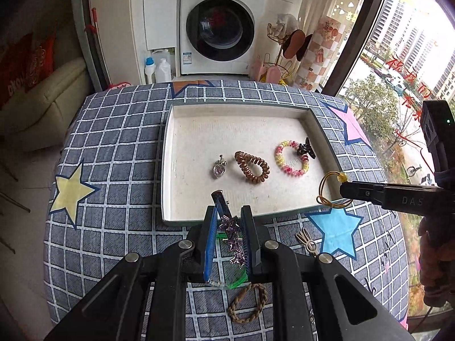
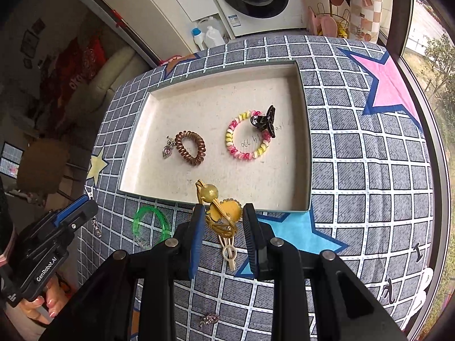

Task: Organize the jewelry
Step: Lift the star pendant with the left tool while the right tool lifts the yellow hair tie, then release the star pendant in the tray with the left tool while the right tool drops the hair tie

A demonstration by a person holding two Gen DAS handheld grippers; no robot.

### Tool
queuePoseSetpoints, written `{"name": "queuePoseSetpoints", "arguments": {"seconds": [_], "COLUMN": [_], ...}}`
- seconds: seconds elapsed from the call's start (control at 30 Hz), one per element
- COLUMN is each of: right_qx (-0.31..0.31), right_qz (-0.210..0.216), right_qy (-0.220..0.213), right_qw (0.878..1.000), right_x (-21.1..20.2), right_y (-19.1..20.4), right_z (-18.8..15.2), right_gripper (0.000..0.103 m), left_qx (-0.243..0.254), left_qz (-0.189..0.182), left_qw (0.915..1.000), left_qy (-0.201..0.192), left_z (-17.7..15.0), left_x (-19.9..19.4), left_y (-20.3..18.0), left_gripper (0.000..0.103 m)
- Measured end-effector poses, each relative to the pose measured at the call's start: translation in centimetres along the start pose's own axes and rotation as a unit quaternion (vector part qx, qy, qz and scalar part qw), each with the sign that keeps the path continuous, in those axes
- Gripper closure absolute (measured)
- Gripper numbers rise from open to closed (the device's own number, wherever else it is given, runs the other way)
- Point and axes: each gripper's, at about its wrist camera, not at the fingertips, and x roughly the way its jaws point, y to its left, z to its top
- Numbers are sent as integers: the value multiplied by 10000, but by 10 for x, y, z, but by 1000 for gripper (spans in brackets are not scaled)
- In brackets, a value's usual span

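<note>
A shallow white tray point(image 1: 182, 199) is seen at the centre of both views, set on a table covered by a grey checked cloth with coloured stars point(image 1: 119, 153). Four items are laid on the tray floor: a silver heart pendant point(image 1: 218, 168) left of centre, a brown spiral hair tie point(image 1: 252, 167) just beside it, a pink and yellow spiral hair tie point(image 1: 291, 157) to the right, and a black claw clip point(image 1: 305, 147) resting on that tie's upper right edge.

In the lower centre of the left wrist view, a purple star hair clip point(image 1: 231, 231) is held between the narrowly parted fingers of the left gripper point(image 1: 229, 213), its tip reaching over the tray's near rim. A green bangle point(image 2: 150, 226) and a braided brown hair tie point(image 1: 248, 302) are seen on the cloth below the gripper.

A gold elastic hair tie with a yellow bead point(image 2: 212, 201) is gripped by the right gripper point(image 2: 224, 210), whose fingers are closed in on it at the tray's near edge in the right wrist view. A beige hair clip point(image 2: 229, 251) lies on the cloth beneath, near a blue star. A washing machine point(image 1: 220, 25) is visible at the top of the frame
</note>
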Motion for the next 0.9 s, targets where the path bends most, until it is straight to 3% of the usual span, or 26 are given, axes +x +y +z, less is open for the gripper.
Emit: {"name": "queuePoseSetpoints", "arguments": {"seconds": [0.6, 0.9], "right_qx": [261, 311], "right_qz": [-208, -442], "right_qy": [379, 354], "right_qw": [9987, 9979], "right_x": [68, 83], "right_y": [-23, -35], "right_z": [42, 58], "right_gripper": [74, 74], "left_qx": [16, 89], "left_qz": [255, 437], "left_qw": [9987, 9969], "left_qy": [431, 643], "left_z": [33, 41], "left_x": [86, 120], "left_y": [-2, -4], "left_gripper": [74, 74]}}
